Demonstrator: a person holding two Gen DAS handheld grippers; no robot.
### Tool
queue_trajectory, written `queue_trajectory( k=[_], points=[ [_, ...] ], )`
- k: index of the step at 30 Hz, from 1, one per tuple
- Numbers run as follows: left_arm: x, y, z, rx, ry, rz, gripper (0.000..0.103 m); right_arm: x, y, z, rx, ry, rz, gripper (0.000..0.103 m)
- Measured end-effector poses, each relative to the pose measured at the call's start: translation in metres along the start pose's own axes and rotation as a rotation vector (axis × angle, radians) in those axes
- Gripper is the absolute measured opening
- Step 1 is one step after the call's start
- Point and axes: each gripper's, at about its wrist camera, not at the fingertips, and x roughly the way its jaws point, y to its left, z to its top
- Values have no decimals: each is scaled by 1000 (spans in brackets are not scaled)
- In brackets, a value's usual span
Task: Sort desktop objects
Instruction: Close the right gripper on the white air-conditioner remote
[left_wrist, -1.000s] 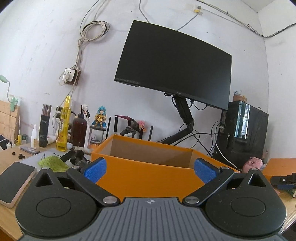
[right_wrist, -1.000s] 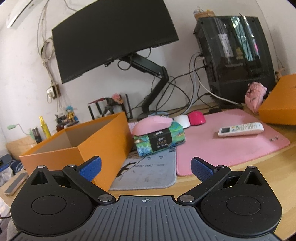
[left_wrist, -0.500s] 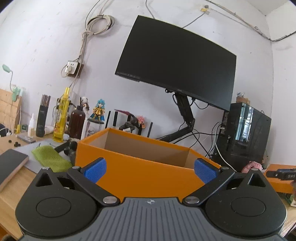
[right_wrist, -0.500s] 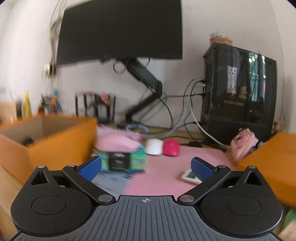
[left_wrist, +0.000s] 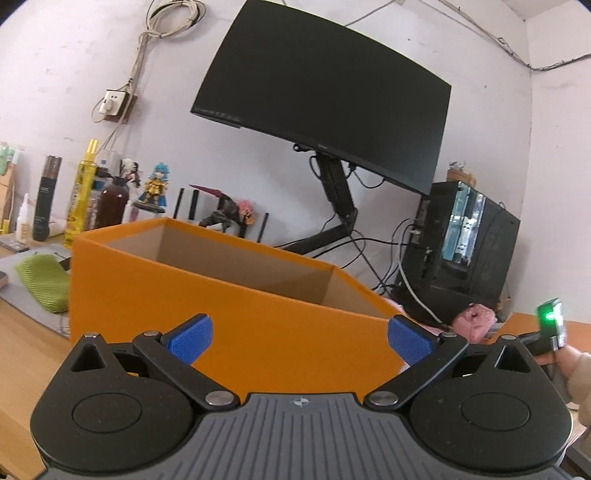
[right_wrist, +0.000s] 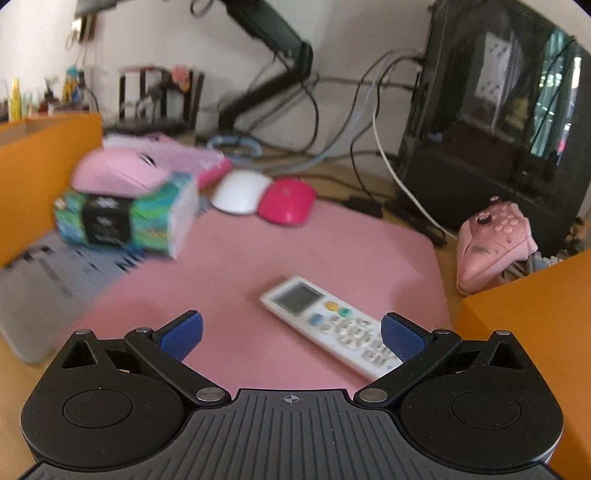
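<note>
An open orange box (left_wrist: 207, 295) with a brown inside fills the middle of the left wrist view. My left gripper (left_wrist: 300, 338) hangs open just in front of its near wall, holding nothing. In the right wrist view a white remote control (right_wrist: 328, 325) lies on a pink desk mat (right_wrist: 236, 258). My right gripper (right_wrist: 291, 336) is open above the mat, and the remote's near end lies by the right fingertip (right_wrist: 400, 338). Farther back a pink mouse (right_wrist: 118, 171) rests on a green tissue pack (right_wrist: 129, 218), beside a white mouse (right_wrist: 242, 192) and a magenta mouse (right_wrist: 286, 199).
A pink game controller (right_wrist: 491, 243) leans by a black computer case (right_wrist: 491, 122). An orange lid (right_wrist: 535, 325) stands at the right. A monitor (left_wrist: 321, 92) on an arm hangs over the box. Bottles (left_wrist: 83, 195), figurines (left_wrist: 155, 188) and a green cloth (left_wrist: 42, 277) are at the left.
My right gripper has swung right and dipped toward the pink mat, so the remote now lies close under its fingers. My left gripper has drawn nearer the orange box.
</note>
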Motion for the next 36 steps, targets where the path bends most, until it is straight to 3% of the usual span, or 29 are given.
queue_trajectory(
  k=[15,16,19,20,25,31,33,35,36],
  points=[
    [22,-16,-2,-18,41,-42,103,44,-44,8,-11,143,62,101],
    [23,-16,-3,-22,45,-44,103,45,-47,8,3,146,74,98],
    [25,-16,-3,-25,49,-43,103,43,-56,8,54,128,108,67],
    [25,-16,-3,-22,49,-41,103,43,-58,7,69,130,108,61],
    [23,-14,-2,-29,46,-41,103,38,-64,4,143,146,108,50],
    [19,-10,0,-31,32,-27,103,23,-57,-7,228,135,109,50],
    [18,-8,0,-41,33,-27,103,21,-55,-9,248,130,106,55],
    [16,-7,1,-50,35,-35,103,21,-49,-10,255,130,126,81],
    [15,-7,1,-45,33,-37,103,22,-46,-11,258,130,137,87]
  ],
)
